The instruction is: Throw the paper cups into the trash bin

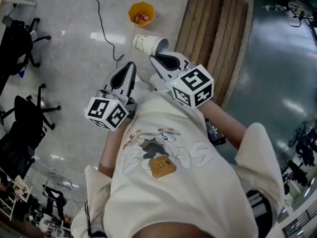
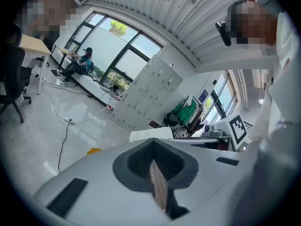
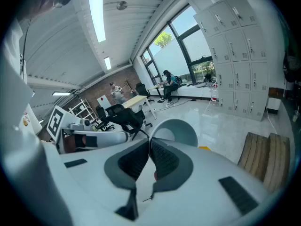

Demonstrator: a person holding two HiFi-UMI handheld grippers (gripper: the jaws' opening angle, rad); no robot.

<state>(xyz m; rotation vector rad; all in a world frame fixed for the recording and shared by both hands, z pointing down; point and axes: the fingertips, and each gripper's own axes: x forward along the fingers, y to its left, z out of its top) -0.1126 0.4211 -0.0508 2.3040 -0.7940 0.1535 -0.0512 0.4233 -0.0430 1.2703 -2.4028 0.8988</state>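
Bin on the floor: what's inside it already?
The orange bin holds small red and white scraps, too small to identify. Its near wall hides part of the bottom.

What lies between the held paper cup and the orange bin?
Only bare floor separates the paper cup and the orange bin, as the head view shows.

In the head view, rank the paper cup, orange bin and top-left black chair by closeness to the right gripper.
1. Paper cup, clamped in the right gripper.
2. Orange bin, on the floor ahead.
3. Black chair, far left.
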